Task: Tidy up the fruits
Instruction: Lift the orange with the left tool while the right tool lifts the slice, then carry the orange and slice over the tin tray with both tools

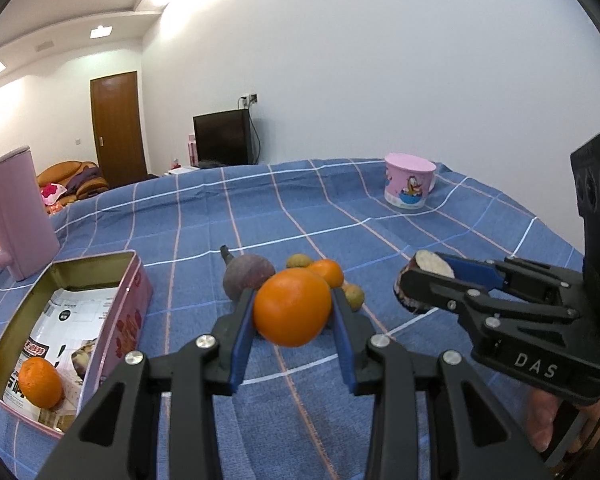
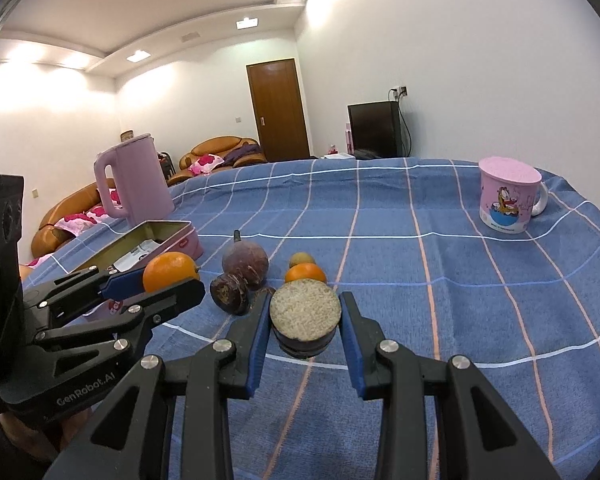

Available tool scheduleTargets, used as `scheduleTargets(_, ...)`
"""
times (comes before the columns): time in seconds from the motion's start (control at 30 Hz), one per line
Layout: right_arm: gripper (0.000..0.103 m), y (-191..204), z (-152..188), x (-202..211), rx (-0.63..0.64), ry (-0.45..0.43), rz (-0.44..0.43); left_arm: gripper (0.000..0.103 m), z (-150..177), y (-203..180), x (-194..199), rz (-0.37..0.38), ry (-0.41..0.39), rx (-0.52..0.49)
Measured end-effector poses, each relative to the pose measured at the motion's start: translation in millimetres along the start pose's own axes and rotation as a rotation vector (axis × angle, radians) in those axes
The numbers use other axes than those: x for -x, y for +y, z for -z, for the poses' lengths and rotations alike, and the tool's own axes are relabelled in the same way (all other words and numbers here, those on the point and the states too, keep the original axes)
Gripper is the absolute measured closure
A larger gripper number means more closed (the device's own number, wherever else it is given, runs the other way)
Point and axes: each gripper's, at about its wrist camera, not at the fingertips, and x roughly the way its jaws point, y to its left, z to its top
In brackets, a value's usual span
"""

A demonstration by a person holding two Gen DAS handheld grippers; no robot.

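My left gripper (image 1: 293,308) is shut on a large orange (image 1: 291,307) and holds it above the blue checked cloth, right of the open pink tin (image 1: 134,304); it also shows in the right wrist view (image 2: 171,276). One orange (image 1: 40,382) lies in the tin. My right gripper (image 2: 305,312) is shut on a halved dark fruit with a pale cut face (image 2: 305,312), also seen in the left wrist view (image 1: 426,276). On the cloth lie a dark purple fruit (image 2: 245,261), a dark half fruit (image 2: 230,294), a small orange (image 2: 305,273) and small greenish fruits (image 2: 302,258).
A pink kettle (image 2: 134,180) stands behind the tin at the table's left edge. A pink lidded cartoon mug (image 2: 508,198) stands at the far right. The blue checked cloth (image 2: 420,312) covers the table. A sofa, door and black screen are beyond.
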Motion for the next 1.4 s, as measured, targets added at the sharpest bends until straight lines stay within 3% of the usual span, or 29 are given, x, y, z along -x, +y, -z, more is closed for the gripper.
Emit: scheduleTargets(1.4,0.067,7.5,1.7,17.8,0.043,-0.095,-0.017,0.065,3.5,-1.4,24.2,-0.02,-0.122,-0.004)
